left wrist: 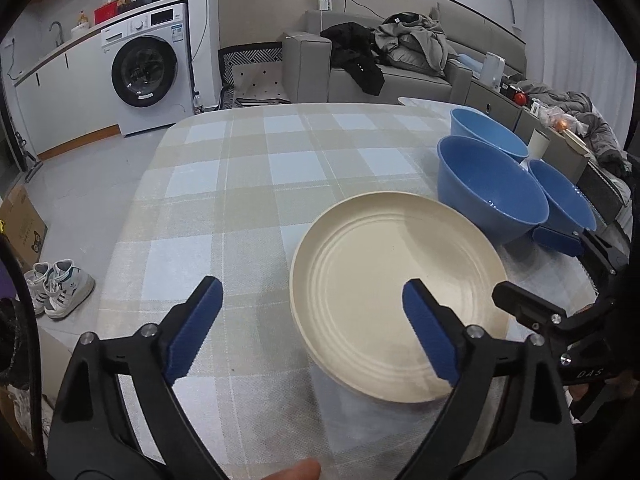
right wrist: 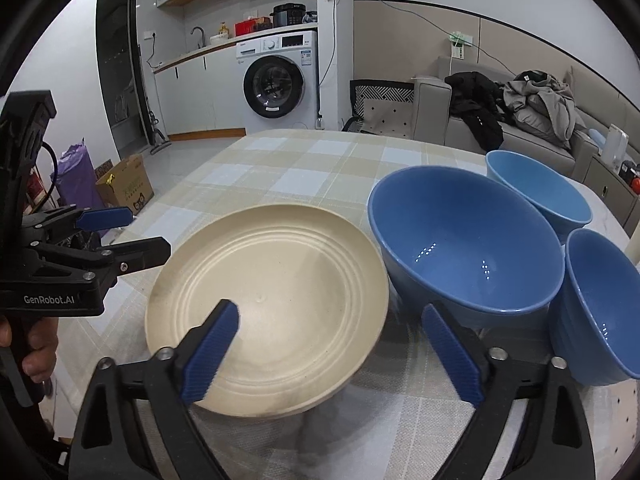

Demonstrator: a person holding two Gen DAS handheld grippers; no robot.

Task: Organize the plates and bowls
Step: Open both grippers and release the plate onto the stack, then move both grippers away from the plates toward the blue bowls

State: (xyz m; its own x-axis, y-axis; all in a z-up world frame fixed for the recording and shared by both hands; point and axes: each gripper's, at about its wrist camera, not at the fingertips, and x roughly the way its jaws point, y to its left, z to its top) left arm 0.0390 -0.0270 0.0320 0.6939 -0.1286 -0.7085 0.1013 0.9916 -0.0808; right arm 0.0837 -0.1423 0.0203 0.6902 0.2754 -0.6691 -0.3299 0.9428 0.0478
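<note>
Cream plate [right wrist: 276, 300] is sitting flat on the desk [left wrist: 248, 184] between both hand-held grippers, left [left wrist: 312, 332] and right [right wrist: 332, 352], jaws gaping wide, holding nothing; bowls [right wrist: 464, 240] lying nearer the right.

Cream plate [left wrist: 400, 300] (empty), 3 blue bowls [left wrist: 490, 192], checked table [left wrist: 240, 184]

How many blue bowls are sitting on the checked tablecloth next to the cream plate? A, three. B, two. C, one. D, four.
A: the right wrist view shows a large blue bowl right beside the cream plate, a smaller blue bowl behind it and another small blue bowl at its right, all upright on the checked tablecloth.
</note>
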